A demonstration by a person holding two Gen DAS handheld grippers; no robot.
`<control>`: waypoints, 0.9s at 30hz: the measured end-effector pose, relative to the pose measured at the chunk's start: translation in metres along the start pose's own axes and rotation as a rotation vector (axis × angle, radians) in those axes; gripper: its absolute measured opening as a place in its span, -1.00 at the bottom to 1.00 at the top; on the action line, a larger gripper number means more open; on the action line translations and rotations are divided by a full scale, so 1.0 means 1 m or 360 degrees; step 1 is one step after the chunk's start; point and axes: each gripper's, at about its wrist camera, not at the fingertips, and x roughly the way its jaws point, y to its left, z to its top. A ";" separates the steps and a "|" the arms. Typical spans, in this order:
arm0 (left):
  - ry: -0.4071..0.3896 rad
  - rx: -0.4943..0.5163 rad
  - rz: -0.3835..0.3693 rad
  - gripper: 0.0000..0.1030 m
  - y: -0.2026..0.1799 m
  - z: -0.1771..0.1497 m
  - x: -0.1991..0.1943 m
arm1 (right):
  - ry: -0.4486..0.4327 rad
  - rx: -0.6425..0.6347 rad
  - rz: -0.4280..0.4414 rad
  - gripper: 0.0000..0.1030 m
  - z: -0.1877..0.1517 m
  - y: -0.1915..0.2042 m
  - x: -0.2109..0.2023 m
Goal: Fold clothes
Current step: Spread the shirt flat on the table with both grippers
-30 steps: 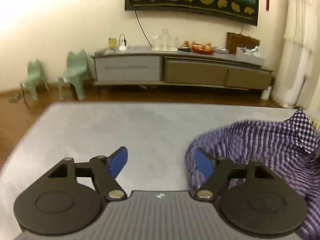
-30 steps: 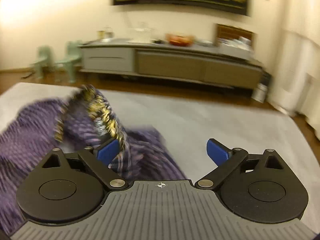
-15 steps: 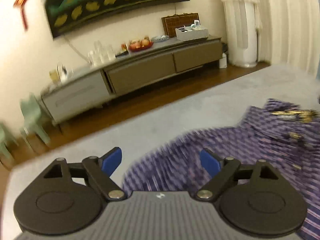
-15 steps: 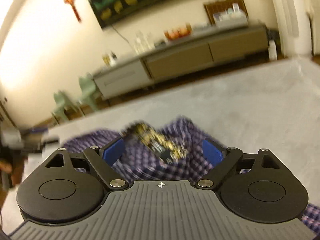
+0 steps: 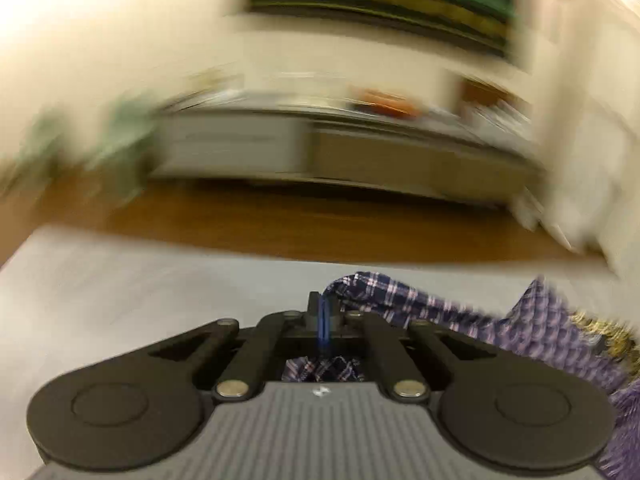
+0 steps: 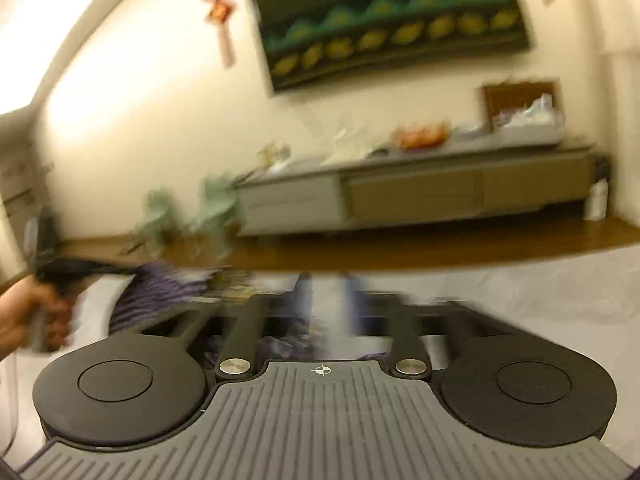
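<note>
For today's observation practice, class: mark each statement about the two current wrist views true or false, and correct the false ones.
1. The left gripper is shut on the plaid shirt. True.
2. The shirt is red and plain. False: it is purple-blue plaid.
3. The shirt lies on a grey surface. True.
4. A hand shows at the left edge of the right wrist view. True.
5. The floor beyond the surface is tiled white. False: the floor is brown wood.
</note>
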 end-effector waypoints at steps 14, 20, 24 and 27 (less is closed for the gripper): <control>0.0023 0.0029 0.0034 -0.03 0.025 -0.038 -0.099 | 0.0907 -0.0295 -0.0854 0.05 -0.095 -0.094 -0.075; 0.0119 0.0126 -0.0387 0.30 -0.013 -0.115 -0.200 | 0.0713 -0.0453 -0.1202 0.14 -0.092 -0.067 -0.120; 0.0172 0.0495 -0.0638 0.58 -0.078 -0.197 -0.255 | 0.0497 0.0006 -0.0316 0.84 -0.091 -0.001 -0.163; 0.0133 0.0854 -0.0781 0.69 -0.132 -0.257 -0.285 | 0.0615 0.0165 0.0075 0.81 -0.116 0.035 -0.162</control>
